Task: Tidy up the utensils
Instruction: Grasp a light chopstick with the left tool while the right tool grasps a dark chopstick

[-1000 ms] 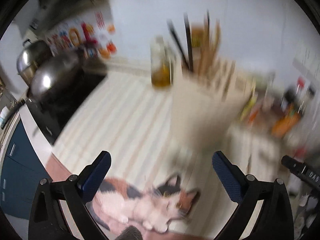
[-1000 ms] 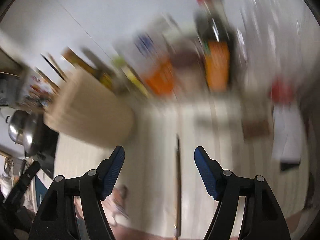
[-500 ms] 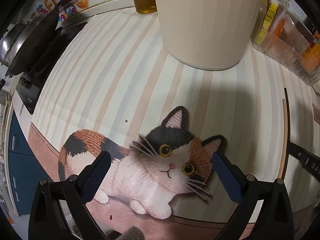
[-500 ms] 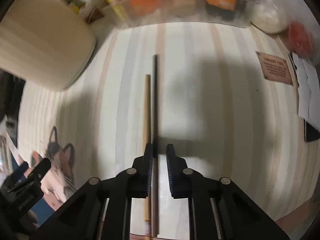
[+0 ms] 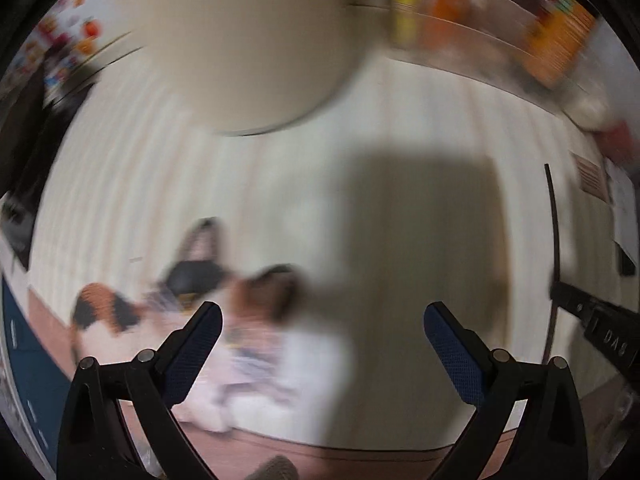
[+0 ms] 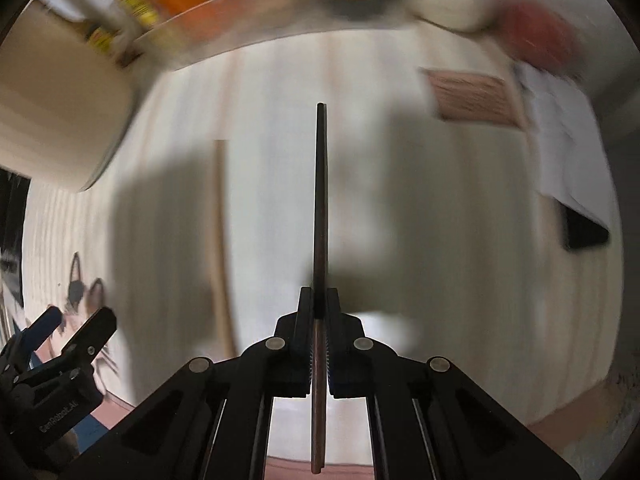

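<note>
My right gripper (image 6: pixel 319 308) is shut on a dark chopstick (image 6: pixel 320 200) that points straight ahead, lifted off the striped mat. A light wooden chopstick (image 6: pixel 221 240) lies on the mat to its left. The cream utensil holder (image 6: pixel 52 120) stands at the far left; it also shows in the left wrist view (image 5: pixel 240 40). My left gripper (image 5: pixel 320 332) is open and empty above the cat picture (image 5: pixel 192 308). The dark chopstick (image 5: pixel 554 240) and the right gripper (image 5: pixel 600 328) show at the right edge of that view. Both views are blurred.
A clear tray with orange and yellow packets (image 6: pixel 224 4) stands at the back. A brown card (image 6: pixel 476 96), white papers (image 6: pixel 560 140) and a black object (image 6: pixel 584 232) lie to the right. A stove (image 5: pixel 20 160) is at the far left.
My right gripper has lifted the dark chopstick away from the wooden one, which stays on the mat. My left gripper has swung to the right, still open.
</note>
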Demonstrator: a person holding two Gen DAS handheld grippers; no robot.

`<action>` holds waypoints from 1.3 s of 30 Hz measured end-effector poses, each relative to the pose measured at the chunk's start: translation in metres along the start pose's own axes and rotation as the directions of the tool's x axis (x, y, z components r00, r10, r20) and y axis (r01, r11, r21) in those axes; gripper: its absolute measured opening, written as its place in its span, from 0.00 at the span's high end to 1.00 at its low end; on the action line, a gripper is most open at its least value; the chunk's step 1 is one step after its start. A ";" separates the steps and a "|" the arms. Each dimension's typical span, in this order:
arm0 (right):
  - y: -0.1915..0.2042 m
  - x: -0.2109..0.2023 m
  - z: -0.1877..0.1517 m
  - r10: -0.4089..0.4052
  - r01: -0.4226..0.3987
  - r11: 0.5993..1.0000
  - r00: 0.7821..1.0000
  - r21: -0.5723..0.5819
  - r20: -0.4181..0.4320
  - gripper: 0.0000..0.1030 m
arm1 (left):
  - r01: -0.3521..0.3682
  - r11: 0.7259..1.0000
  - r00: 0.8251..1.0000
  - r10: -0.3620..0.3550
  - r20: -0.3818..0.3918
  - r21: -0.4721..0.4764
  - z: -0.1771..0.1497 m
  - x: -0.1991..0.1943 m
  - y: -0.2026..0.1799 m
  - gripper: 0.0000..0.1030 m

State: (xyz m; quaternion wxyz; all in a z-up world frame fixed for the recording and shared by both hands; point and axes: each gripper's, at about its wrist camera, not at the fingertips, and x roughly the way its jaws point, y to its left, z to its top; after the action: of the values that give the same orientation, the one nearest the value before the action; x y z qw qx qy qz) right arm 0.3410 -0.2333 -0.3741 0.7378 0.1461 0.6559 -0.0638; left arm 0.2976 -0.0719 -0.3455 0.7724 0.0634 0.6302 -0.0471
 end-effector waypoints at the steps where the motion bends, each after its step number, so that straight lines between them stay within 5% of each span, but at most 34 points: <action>1: -0.013 -0.002 -0.002 -0.005 0.005 1.000 1.000 0.023 -0.003 0.95 | 0.019 1.000 1.000 -0.018 -0.006 0.017 0.001 0.001 -0.013 0.00; 9: -0.102 -0.016 -0.011 -0.041 0.042 0.982 0.999 0.186 -0.010 0.95 | 0.067 0.987 0.998 -0.068 0.002 0.143 0.004 0.010 -0.093 0.04; 15: -0.117 -0.020 -0.012 -0.027 0.028 0.974 1.000 0.223 -0.005 0.95 | 0.075 0.978 0.997 -0.080 0.016 0.193 -0.002 0.014 -0.118 0.64; 17: -0.104 -0.015 -0.014 -0.032 0.032 0.974 0.999 0.225 -0.003 0.95 | 0.087 0.974 0.995 -0.094 0.024 0.209 -0.006 0.013 -0.121 0.94; 25: -0.063 -0.011 -0.032 0.020 -0.017 0.987 1.000 0.160 -0.015 0.95 | 0.032 0.993 0.999 -0.034 0.014 0.118 -0.018 0.007 -0.054 0.96; 30: 0.005 0.001 -0.037 0.085 -0.087 0.996 0.994 -0.031 -0.073 0.95 | -0.016 1.000 1.000 0.016 -0.026 -0.005 -0.045 0.005 0.012 0.96; 34: 0.044 0.005 -0.043 0.016 -0.030 0.983 0.997 -0.180 -0.078 0.95 | -0.011 0.998 0.999 0.009 -0.035 -0.055 -0.062 0.002 0.033 0.95; 39: 0.050 0.013 -0.031 -0.005 -0.023 0.978 0.991 -0.210 -0.130 0.95 | -0.005 0.997 0.999 0.003 -0.037 -0.073 -0.065 -0.001 0.039 0.95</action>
State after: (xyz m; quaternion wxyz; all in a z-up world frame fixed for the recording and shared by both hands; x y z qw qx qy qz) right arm 0.3274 -0.1749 -0.3831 0.7052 0.0739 0.7049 0.0191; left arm 0.2401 -0.0233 -0.3561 0.7625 0.0370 0.6456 -0.0211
